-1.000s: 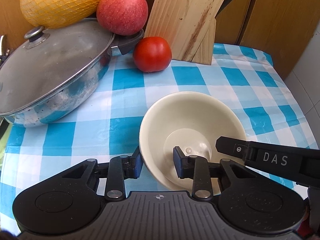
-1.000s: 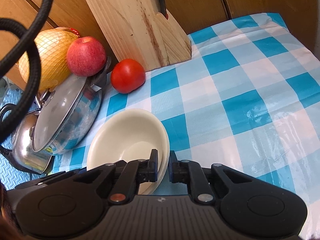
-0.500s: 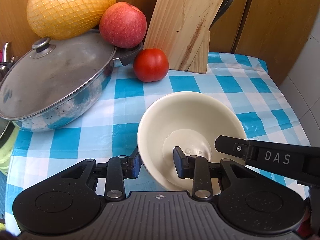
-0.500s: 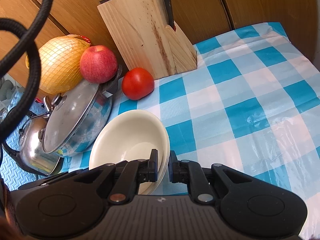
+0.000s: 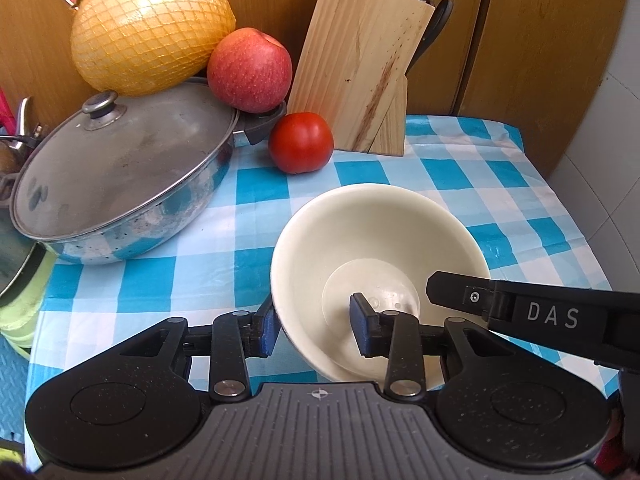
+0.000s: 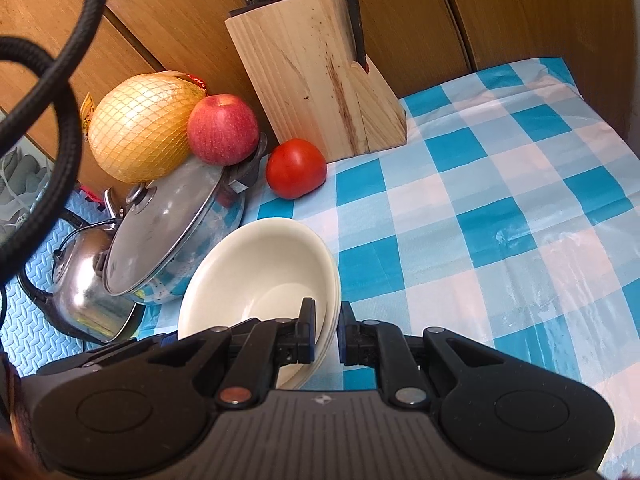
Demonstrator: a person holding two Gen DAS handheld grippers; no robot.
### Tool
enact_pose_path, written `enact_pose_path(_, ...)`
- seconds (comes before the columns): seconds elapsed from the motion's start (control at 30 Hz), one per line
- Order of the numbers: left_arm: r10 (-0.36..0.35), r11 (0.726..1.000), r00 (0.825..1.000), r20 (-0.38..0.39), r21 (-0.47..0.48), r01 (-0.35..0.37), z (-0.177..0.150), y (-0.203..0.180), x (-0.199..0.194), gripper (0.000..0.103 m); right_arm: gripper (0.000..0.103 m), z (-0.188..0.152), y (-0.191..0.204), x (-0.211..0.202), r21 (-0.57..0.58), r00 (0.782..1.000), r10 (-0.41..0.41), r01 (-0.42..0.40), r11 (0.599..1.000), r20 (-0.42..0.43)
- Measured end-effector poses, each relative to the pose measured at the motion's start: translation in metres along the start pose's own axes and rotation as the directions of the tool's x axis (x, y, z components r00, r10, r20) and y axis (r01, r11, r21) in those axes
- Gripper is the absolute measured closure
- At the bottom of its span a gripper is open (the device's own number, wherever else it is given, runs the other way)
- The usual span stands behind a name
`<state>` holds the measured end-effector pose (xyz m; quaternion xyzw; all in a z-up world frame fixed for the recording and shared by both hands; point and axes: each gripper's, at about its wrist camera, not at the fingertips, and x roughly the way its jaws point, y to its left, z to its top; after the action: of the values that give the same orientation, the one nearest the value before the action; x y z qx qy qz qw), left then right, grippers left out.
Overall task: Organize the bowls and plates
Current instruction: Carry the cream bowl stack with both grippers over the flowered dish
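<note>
Cream bowls [image 5: 380, 248] are nested in a stack, held tilted above the blue checked tablecloth [image 5: 460, 176]. My left gripper [image 5: 314, 330] straddles the near left rim, one finger outside and one inside, its jaws wide and not pressing. My right gripper [image 6: 326, 330] is shut on the stack's right rim [image 6: 326, 280]. The right gripper's finger, marked DAS, shows in the left wrist view [image 5: 520, 312].
A lidded steel pan [image 5: 120, 176] stands left, with an apple [image 5: 250, 70] and a netted pomelo [image 5: 150, 28] by it. A tomato [image 5: 301, 142] and a wooden knife block [image 5: 360, 68] stand behind. A kettle [image 6: 88, 280] is far left.
Both grippers and the bowls have risen and drawn back from the table; the pan, fruit and knife block look farther off. The grips are unchanged.
</note>
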<state>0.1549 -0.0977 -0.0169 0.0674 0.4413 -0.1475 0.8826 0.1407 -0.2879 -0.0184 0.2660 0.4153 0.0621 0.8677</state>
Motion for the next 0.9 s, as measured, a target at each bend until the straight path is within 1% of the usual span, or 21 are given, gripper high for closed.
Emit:
enact_pose_path(0.47,-0.006,1.0,0.999,0.032,-0.004,0.006,-0.016,0.005,-0.028,0.057,0.09,-0.016,0.013,-0.02,-0.026,1.0,0.028,-0.028,0.999,0.01)
enact_pose_path(0.67,-0.008,1.0,0.999,0.04,-0.006,0.008,-0.026,0.008,-0.038,0.054,0.09,-0.028,0.018,-0.027,-0.035,0.999,0.038,-0.038,0.999,0.004)
enact_pose_path(0.9,-0.009,1.0,0.999,0.053,0.004,0.008,-0.042,0.008,-0.053,0.054,0.089,-0.044,0.023,-0.039,-0.044,0.999,0.046,-0.045,0.998,0.004)
